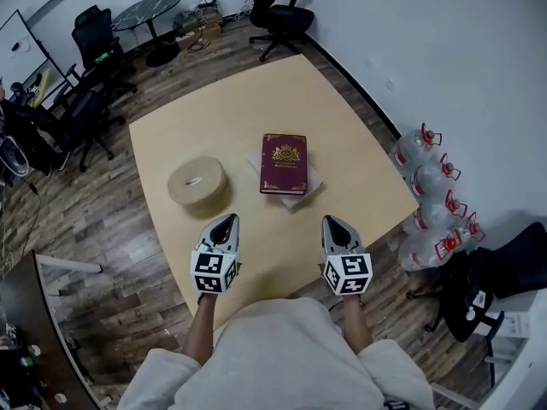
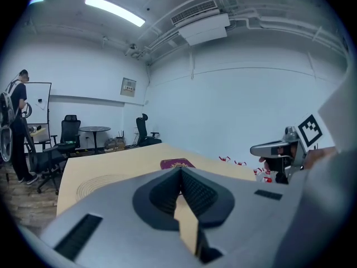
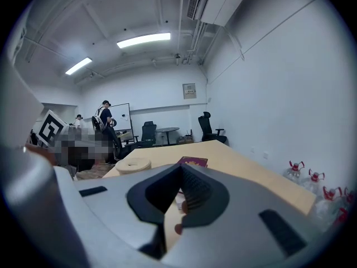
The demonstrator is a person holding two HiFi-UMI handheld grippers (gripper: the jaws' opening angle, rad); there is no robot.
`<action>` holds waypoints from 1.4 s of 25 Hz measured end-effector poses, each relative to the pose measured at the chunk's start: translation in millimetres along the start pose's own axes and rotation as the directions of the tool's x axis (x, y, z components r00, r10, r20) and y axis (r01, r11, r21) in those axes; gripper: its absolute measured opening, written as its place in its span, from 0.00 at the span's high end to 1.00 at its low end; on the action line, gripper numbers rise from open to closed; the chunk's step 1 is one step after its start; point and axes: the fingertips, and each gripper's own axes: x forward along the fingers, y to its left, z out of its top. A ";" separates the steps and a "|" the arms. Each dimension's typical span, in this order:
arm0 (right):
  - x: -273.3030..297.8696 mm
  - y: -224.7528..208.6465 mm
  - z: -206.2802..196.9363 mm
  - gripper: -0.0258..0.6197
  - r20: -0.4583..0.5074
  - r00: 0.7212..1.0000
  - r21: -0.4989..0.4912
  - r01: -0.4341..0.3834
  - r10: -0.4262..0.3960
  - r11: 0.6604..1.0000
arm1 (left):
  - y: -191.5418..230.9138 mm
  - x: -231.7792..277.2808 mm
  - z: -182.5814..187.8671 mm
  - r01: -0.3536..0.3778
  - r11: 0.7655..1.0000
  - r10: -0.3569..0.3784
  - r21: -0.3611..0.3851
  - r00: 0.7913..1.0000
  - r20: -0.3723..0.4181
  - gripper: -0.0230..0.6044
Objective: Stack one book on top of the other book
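A maroon book [image 1: 284, 162] with a gold emblem lies on top of a pale book [image 1: 309, 186] near the middle of the wooden table [image 1: 342, 118]. It shows small beyond the jaws in the left gripper view [image 2: 177, 163] and in the right gripper view [image 3: 193, 161]. My left gripper [image 1: 226, 224] hovers over the table's near edge, below and left of the books, shut and holding nothing. My right gripper [image 1: 335, 225] hangs beside it, below and right of the books, also shut and holding nothing. Neither gripper touches the books.
A round tan disc-shaped object [image 1: 197, 180] sits on the table left of the books. Several water jugs [image 1: 432, 196] stand on the floor to the right. Office chairs [image 1: 275, 14] and a round glass table [image 1: 147, 12] stand at the back. A person [image 3: 105, 119] stands by a whiteboard.
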 end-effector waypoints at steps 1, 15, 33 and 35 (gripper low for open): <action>-0.6 0.2 1.2 0.95 0.003 1.000 -0.003 0.001 -0.001 1.000 | 0.9 -1.8 -1.6 -0.003 1.000 0.003 -0.003 1.000 -0.001 0.95; -12.2 2.7 -8.2 0.95 -0.009 1.000 -0.010 0.011 -0.012 1.000 | 0.3 -11.4 -9.3 -0.009 1.000 0.009 0.001 1.000 -0.006 0.95; -10.0 -0.1 -9.8 0.96 -0.024 1.000 -0.010 0.017 -0.018 1.000 | -1.7 -6.2 -10.8 -0.003 1.000 0.003 0.000 1.000 -0.017 0.95; -9.8 0.1 -11.0 0.96 -0.027 0.999 -0.012 0.018 -0.018 1.000 | -1.3 -5.6 -11.2 -0.003 1.000 0.003 -0.001 1.000 -0.020 0.95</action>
